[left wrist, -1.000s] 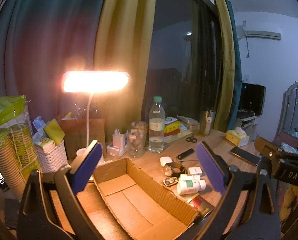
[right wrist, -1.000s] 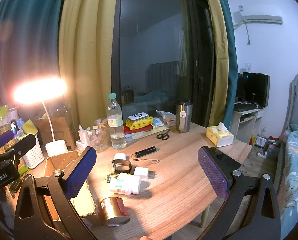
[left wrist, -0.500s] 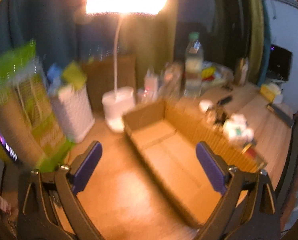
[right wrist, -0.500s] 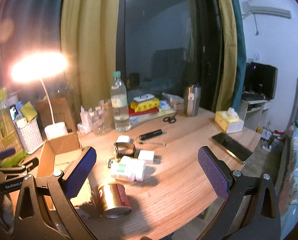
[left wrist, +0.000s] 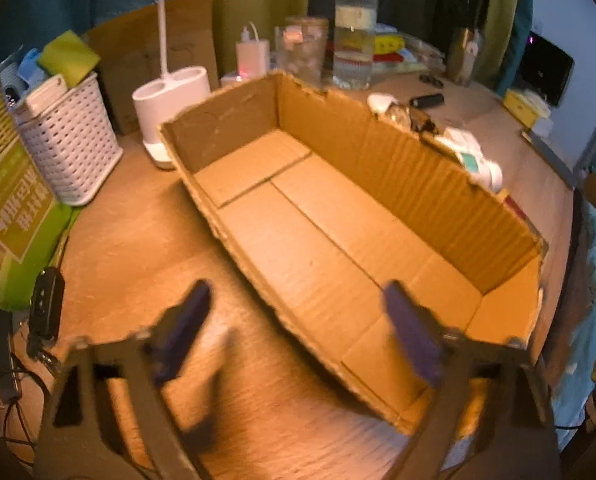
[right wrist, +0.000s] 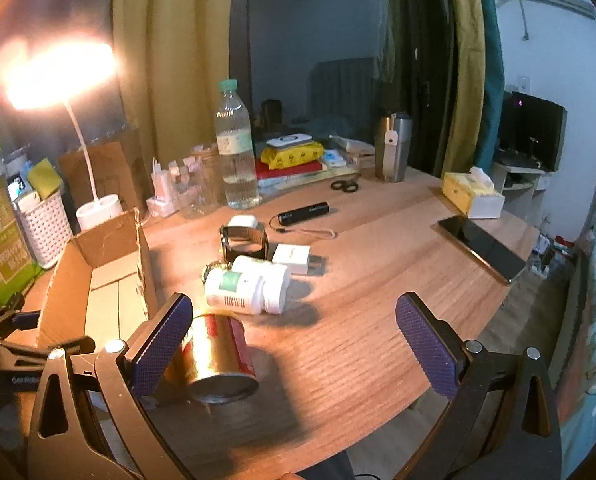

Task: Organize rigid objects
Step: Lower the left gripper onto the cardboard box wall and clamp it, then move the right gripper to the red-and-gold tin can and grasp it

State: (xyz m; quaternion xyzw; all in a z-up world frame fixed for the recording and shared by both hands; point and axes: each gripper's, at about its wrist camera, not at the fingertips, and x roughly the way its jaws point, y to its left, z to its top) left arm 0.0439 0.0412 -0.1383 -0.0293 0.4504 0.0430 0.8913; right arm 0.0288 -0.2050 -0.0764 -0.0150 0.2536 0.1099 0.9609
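A round wooden table (right wrist: 377, 280) with visible grain is filling both views, lit warm orange by a desk lamp (right wrist: 54, 68) at its far left edge.

A long, shallow cardboard box (left wrist: 337, 248) is sitting on the left part of the table with its top open, likely placed there to receive the loose items. Its corrugated walls are rough and torn along the rim, its floor is made of folded flaps, and nothing is lying inside it.

The left gripper (left wrist: 298, 336) is pointing steeply down at the box's near wall. Its jaws have just been closing partway, but the dark pads are standing apart with only that wall edge below the gap between them, so it is gripping nothing. Judging by this, it may be about to steady the box.

The right gripper (right wrist: 294, 344) is hovering low over the table with its jaws spread wide and empty. Its ridged blue pads are framing the nearest item, probably the first to be picked up: a metal can (right wrist: 218, 360) lying on its side just beside the box, gold and red, smooth and shiny, with its round end facing the camera.

Just behind the can, two white plastic pill bottles (right wrist: 246, 284) are lying on their sides, touching each other. Beyond them are resting a watch (right wrist: 244, 242) with a brown band, a small white box (right wrist: 292, 258), a white earbud case (right wrist: 242, 222), and a slim black cylinder (right wrist: 303, 214) with a cord.

All of these rigid items are still outside the box, so the sorting appears not yet begun.
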